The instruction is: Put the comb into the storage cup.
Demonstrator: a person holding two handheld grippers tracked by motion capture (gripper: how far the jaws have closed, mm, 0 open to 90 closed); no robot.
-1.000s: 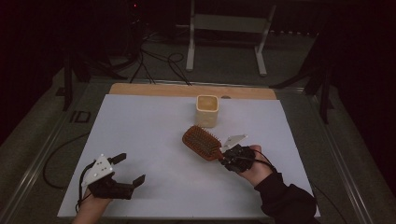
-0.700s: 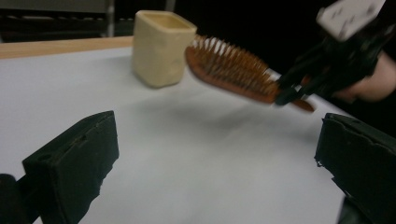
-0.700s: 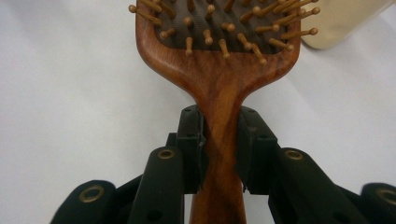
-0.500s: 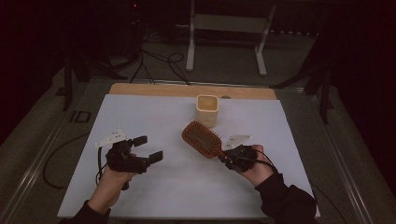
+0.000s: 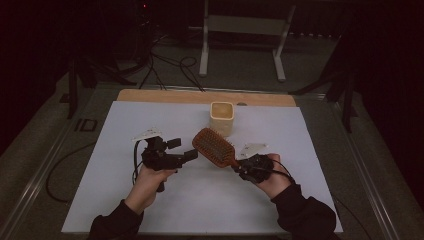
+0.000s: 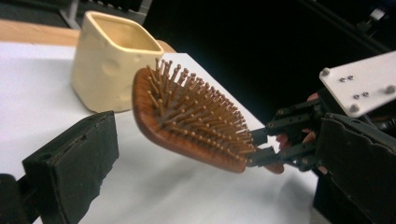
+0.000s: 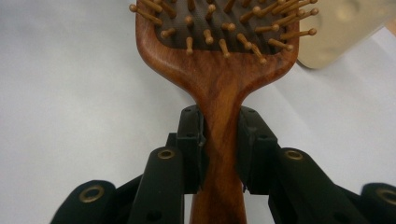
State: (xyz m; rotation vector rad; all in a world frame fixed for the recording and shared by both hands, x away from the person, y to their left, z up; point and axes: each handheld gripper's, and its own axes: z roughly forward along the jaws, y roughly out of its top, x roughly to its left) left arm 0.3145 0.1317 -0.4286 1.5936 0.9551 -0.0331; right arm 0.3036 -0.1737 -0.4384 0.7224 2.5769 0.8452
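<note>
The brown wooden paddle hairbrush (image 5: 215,147), bristles up, hangs at frame centre above the white counter (image 5: 125,130), handle clamped in the right gripper (image 5: 240,169) fingers, probably presenting its head. The left gripper (image 5: 186,150), fingers spread empty, faces it; a cream square cup (image 5: 222,117) stands behind.

hairbrush (image 7: 217,70): head cut by top edge, handle end hidden | cup (image 7: 345,32): mostly cropped

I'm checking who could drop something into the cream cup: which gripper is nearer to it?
Left, narrowly. The left gripper sits left of the cup; the right gripper, holding the hairbrush, is farther toward the person.
</note>
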